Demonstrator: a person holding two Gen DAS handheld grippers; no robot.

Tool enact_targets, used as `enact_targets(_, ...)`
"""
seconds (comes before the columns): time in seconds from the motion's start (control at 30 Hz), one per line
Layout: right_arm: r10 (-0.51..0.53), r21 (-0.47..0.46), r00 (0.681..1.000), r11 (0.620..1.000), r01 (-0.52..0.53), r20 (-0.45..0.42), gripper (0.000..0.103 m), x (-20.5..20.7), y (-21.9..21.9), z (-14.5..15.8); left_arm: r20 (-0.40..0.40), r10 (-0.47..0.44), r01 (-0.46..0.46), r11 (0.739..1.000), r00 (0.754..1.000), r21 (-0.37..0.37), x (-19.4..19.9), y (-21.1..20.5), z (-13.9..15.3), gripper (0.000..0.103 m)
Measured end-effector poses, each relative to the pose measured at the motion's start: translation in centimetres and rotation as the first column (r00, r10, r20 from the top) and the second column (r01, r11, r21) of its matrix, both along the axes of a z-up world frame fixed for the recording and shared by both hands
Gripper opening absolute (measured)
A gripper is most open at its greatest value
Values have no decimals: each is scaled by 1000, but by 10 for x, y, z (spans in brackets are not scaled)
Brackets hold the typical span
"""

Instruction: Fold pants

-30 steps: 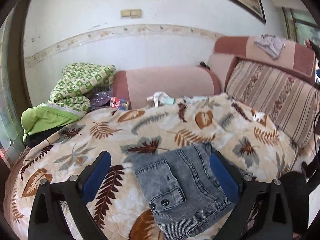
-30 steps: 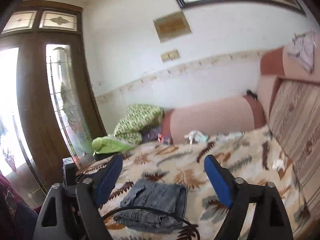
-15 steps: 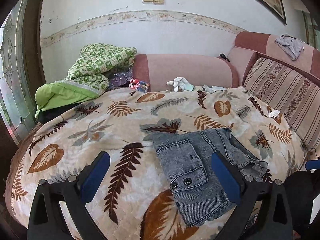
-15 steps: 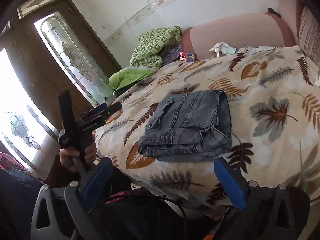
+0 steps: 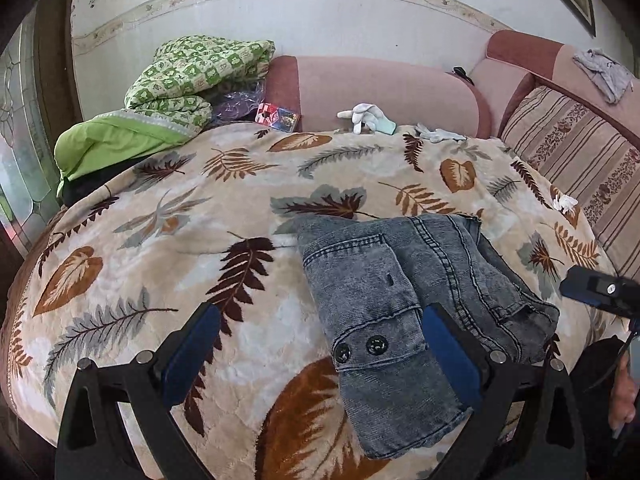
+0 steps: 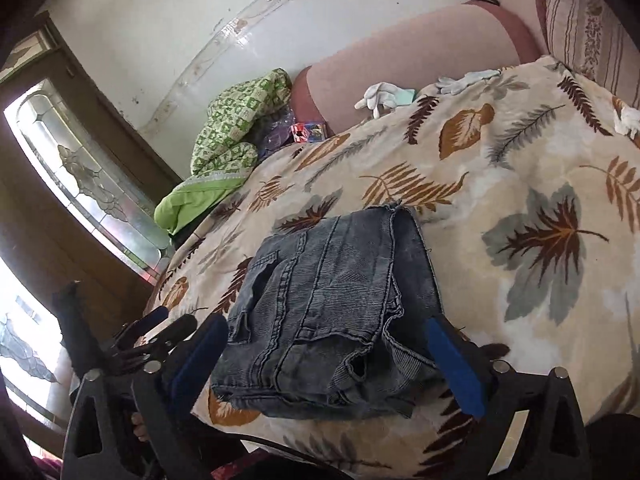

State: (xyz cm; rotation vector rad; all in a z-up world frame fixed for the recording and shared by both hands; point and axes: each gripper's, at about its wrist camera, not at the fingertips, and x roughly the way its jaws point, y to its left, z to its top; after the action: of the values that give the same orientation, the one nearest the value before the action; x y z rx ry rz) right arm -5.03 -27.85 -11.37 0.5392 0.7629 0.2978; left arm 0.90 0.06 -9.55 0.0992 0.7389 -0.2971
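Observation:
The folded grey denim pants (image 5: 400, 280) lie on the leaf-print blanket (image 5: 160, 220) near its front edge, a buttoned pocket flap facing up. My left gripper (image 5: 320, 354) is open just above the pants' near left corner, its right finger over the denim. In the right wrist view the pants (image 6: 332, 300) fill the space in front of my right gripper (image 6: 326, 364). Its jaws are closing with the pants' thick folded end between them, and the blue pads stand beside the cloth without visibly pressing it. The left gripper (image 6: 156, 332) shows at that view's left edge.
A green quilt (image 5: 180, 92) is piled at the back left beside a pink sofa arm (image 5: 380, 84). White gloves (image 5: 368, 116) and a small colourful packet (image 5: 278, 116) lie at the blanket's far edge. A striped cushion (image 5: 580, 152) lines the right. A glass-panelled door (image 6: 80, 184) stands left.
Both grippers have come down toward the bed and now point more steeply at it. The right one dropped and rolled until the pants lie between its fingers. The pants have not moved.

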Motion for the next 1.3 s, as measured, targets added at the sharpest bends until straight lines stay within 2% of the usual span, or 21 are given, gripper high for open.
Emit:
enact_targets(0.1,-28,-15,999,1000,27,-44,75,13,10,-20,-20,11,-10,1000,1000,20,11,-5,-10,101)
enact_targets(0.2,-39,-77,995,997,32,-92,70,20,19,-42,-55,-14,16,999,998,39,19,-17,-32,101)
enact_targets(0.27,-36,-95,990,995,23,-133,67,23,19,-63,-159,-23,38,995,987,91,28,-28,-62,101)
enact_targets(0.3,-39,-90,994,995,30,-100,67,19,18,-65,-177,-3,16,997,984,69,30,-25,-72,103)
enact_targets(0.33,-35,-101,996,994,27,-84,67,16,20,-65,-184,16,-18,1000,983,-5,31,-17,-75,103)
enact_targets(0.37,-26,-128,997,992,15,-77,67,15,22,-65,-222,23,-34,998,975,-44,34,-11,-77,103)
enact_targets(0.43,-16,-155,998,988,6,-66,67,14,25,-65,-258,17,-37,997,966,-71,37,-6,-76,103)
enact_targets(0.6,-16,-66,994,998,9,-107,68,15,12,-58,-170,-3,7,1000,985,25,25,-13,-52,103)
enact_targets(0.7,-30,-57,996,998,25,-87,68,11,6,-44,-143,-9,10,1000,990,2,23,-10,-38,103)
enact_targets(0.87,-22,-106,999,994,19,-29,69,6,9,-20,-101,-45,45,999,994,-4,14,-17,-23,103)
enact_targets(1.1,-39,-81,996,996,33,-76,69,5,-12,-17,-50,-81,82,997,995,11,0,-13,-11,103)
enact_targets(1.2,-65,-53,996,997,62,-64,69,0,-28,-15,-22,-61,61,998,998,18,0,-5,-6,103)
enact_targets(1.3,-84,-72,996,994,82,-29,71,-6,-37,-9,12,-42,42,999,999,16,-2,3,-3,103)
